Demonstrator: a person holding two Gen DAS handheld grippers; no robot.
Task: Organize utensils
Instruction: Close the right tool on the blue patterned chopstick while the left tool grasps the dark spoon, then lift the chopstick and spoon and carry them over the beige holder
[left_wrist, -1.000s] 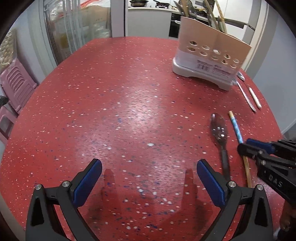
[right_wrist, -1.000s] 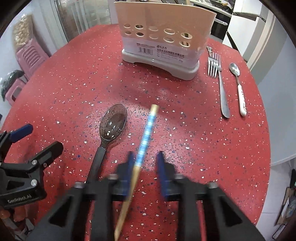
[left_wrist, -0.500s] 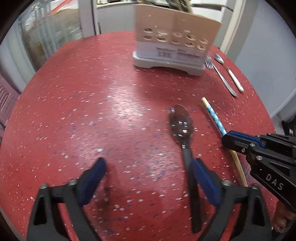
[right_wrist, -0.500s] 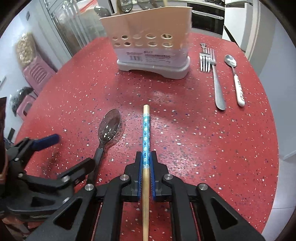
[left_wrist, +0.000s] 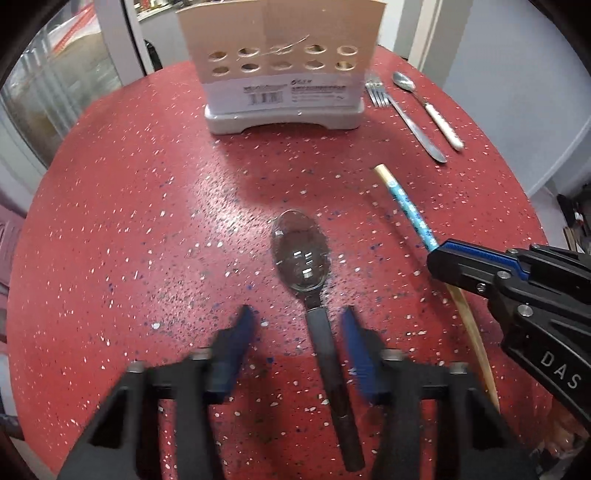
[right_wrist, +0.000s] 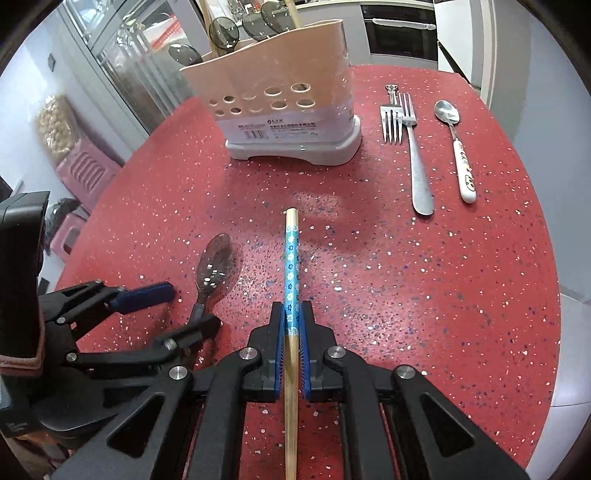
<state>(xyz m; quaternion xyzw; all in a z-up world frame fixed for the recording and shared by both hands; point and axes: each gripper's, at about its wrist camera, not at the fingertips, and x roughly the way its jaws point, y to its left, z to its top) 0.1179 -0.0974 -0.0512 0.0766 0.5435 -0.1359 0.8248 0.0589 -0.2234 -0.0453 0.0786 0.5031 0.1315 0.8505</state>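
Right gripper (right_wrist: 291, 321): blue-padded fingers (right_wrist: 279, 334) clamped on 1 chopstick (right_wrist: 291, 266), at the point where its blue flowered section meets the plain wood. Chopstick points forward toward the holder, tip raised clear of the worktop (right_wrist: 424, 288), its shadow lying apart from it in the left wrist view.

Left gripper (left_wrist: 295, 347): fingers (left_wrist: 356, 354) spread apart, motion-blurred, straddling the dark handle of 1 spoon (left_wrist: 301, 254). Handle sits nearer the right-hand finger; contact cannot be told. Spoon lies flat on the worktop, smoky translucent bowl facing up and pointing toward the holder.

Worktop: round, red with pale and blue speckles.

Utensil holder (right_wrist: 280, 107): beige upper wall with 2 rows of round holes, grey base, printed label; stands upright at the far side. Several dark spoon bowls (right_wrist: 223, 31) and wooden sticks rise from its top in the right wrist view.

Beside the holder, on its right: metal forks (right_wrist: 404, 122), 2 heads overlapping, long handle running toward the near edge. Just beyond them, 1 small spoon (right_wrist: 456, 147) with a white patterned handle, lying roughly parallel.
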